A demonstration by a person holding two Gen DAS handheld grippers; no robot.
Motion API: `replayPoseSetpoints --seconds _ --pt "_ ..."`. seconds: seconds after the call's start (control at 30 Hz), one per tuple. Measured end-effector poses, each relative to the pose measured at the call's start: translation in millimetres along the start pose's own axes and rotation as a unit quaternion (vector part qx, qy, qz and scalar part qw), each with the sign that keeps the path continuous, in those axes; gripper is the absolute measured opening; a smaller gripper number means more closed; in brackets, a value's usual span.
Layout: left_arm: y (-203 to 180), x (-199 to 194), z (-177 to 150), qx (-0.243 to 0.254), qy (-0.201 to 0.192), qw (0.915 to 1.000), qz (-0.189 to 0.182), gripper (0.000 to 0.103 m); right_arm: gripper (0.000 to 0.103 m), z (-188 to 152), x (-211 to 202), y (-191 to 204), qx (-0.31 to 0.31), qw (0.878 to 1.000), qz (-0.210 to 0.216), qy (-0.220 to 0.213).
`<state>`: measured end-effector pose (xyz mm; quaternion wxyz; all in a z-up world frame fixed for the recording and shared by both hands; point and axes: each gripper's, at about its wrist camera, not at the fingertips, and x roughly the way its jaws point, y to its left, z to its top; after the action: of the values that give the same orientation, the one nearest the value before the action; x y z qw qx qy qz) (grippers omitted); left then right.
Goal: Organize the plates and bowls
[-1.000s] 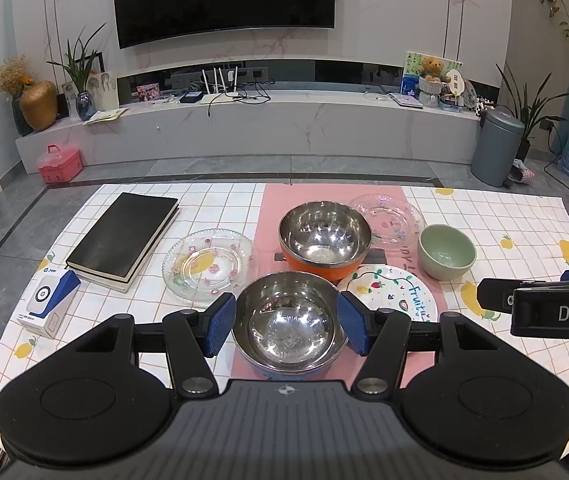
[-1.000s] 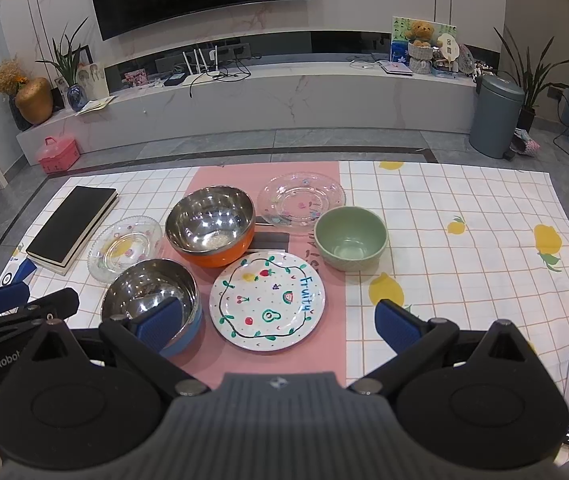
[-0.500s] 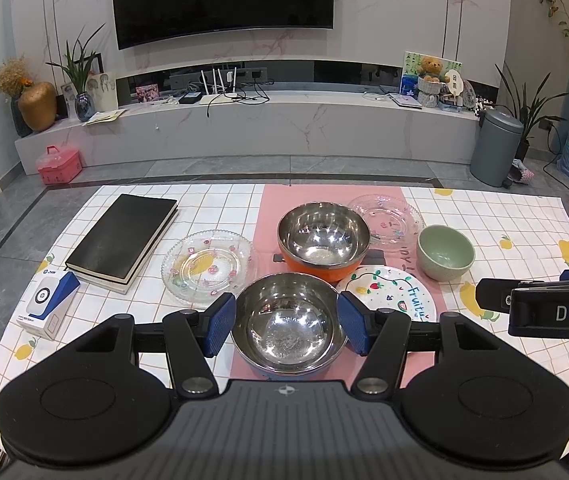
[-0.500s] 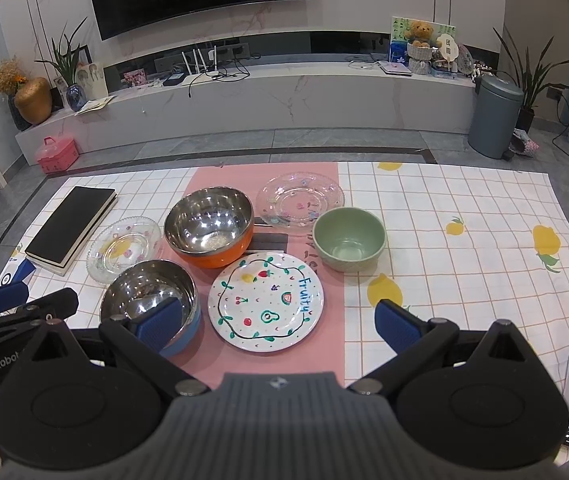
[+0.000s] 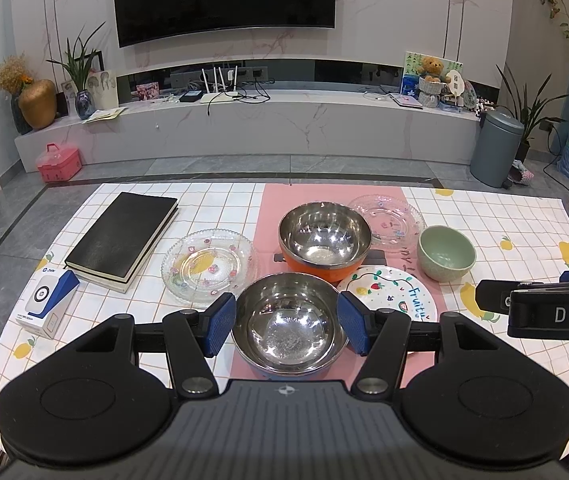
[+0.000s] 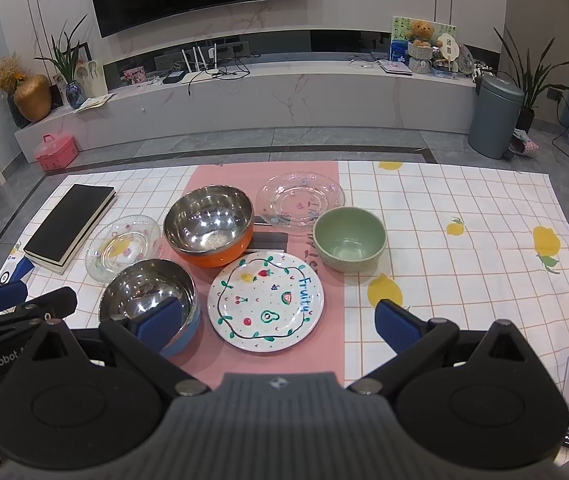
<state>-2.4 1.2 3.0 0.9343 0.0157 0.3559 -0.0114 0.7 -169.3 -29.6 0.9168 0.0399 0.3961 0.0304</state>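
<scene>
Black tools (image 5: 286, 322), blue ribbed pads (image 5: 220, 324)

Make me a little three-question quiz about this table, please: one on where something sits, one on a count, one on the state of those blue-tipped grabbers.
1. Where does the black hardcover book lie?
A. Left of the dishes
B. Under the green bowl
C. On the painted plate

2. How many clear glass plates are out?
A. One
B. Two
C. Four

3. How does the left gripper stand?
A. Open
B. Shut on a plate
C. Shut on the book

Answers:
1. A, it rests at the cloth's left side.
2. B, one clear glass plate beside the book, another behind the orange-sided steel bowl.
3. A, its pads frame the blue-sided steel bowl with gaps showing.
</scene>
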Motion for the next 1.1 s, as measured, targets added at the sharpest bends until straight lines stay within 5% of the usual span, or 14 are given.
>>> replayPoseSetpoints --seconds 0.33,0.67,0.73,0.9,1.1 --pt "2.1 5.8 -1.2 -0.003 0.005 1.0000 0.000 0.070 0.100 -0.1 4.2 5.9 -0.004 1.000 0.000 -0.002" --pt "15.3 20.9 -1.0 -0.015 -0.001 0.9998 -0.015 0.070 0.100 -6.1 23.8 28.0 -0.022 0.998 0.002 -0.064" --pt "21.9 26.9 0.1 -0.024 -0.001 0.9997 -0.011 0.062 0.098 -4.6 32.4 34.0 -0.025 0.997 0.005 -0.067" --pt "41.7 52.2 -1.6 -0.050 0.006 0.9984 -0.026 0.041 0.078 -3.2 65.0 50.4 -0.030 0.999 0.021 -0.037" --pt "62.0 83.3 -11.5 -0.088 0.035 0.9950 -0.032 0.038 0.061 -8.9 104.5 63.5 -0.025 0.999 0.024 0.010"
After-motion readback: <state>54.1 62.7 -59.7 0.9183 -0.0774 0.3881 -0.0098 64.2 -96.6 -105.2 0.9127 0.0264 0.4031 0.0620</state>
